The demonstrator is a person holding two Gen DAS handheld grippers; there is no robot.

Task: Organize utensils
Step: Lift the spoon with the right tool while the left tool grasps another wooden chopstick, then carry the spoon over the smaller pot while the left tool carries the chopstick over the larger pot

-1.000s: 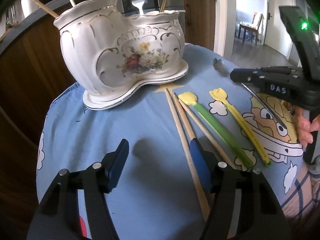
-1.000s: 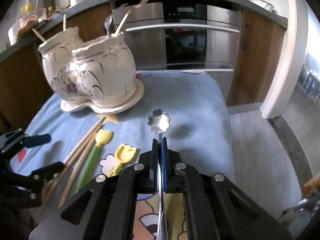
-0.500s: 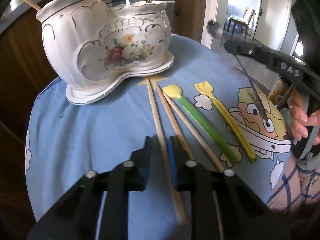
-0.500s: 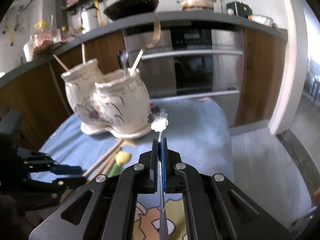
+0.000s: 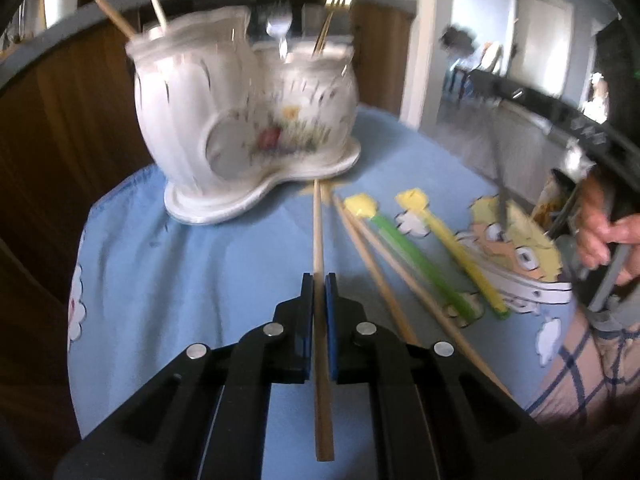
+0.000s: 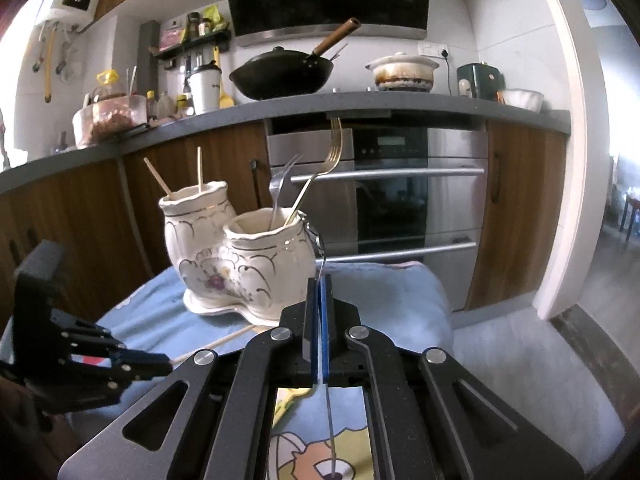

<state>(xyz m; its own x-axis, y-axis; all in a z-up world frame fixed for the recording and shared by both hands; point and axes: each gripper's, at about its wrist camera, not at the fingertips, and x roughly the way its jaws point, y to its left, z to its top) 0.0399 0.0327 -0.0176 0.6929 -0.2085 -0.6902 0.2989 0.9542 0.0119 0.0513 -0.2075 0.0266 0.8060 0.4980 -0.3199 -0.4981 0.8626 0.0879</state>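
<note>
- A white ceramic holder point(image 5: 240, 120) with two compartments stands on its saucer at the far side of the blue cloth point(image 5: 192, 264); two wooden sticks point(image 6: 168, 184) poke out of the taller compartment, a silver fork point(image 6: 280, 188) and a gold fork point(image 6: 324, 168) out of the lower one
- Beside the holder's base lie two loose chopsticks point(image 5: 384, 280), a green spoon point(image 5: 404, 248) and a yellow spoon point(image 5: 456, 244), side by side and slanting across the cloth; nothing lies between them and the holder
- The left gripper point(image 5: 319, 292) has its jaws pressed onto a single chopstick point(image 5: 318, 224); the stick runs straight out between the blue pads, its far tip close to the holder's saucer
- The right gripper point(image 6: 319, 292) pinches the thin handle of a metal spoon point(image 6: 316, 240); the spoon's head sits just in front of the lower compartment's rim, though whether it touches is unclear
- A person's hand point(image 5: 604, 232) grasps the right gripper's handle at the right edge of the left wrist view
- A second ago the left jaws stood wide over the cloth with the chopstick lying beside the others; now they are closed on it
- The spoon in the right gripper was down near the cloth then; it is now raised to the holder's rim
</note>
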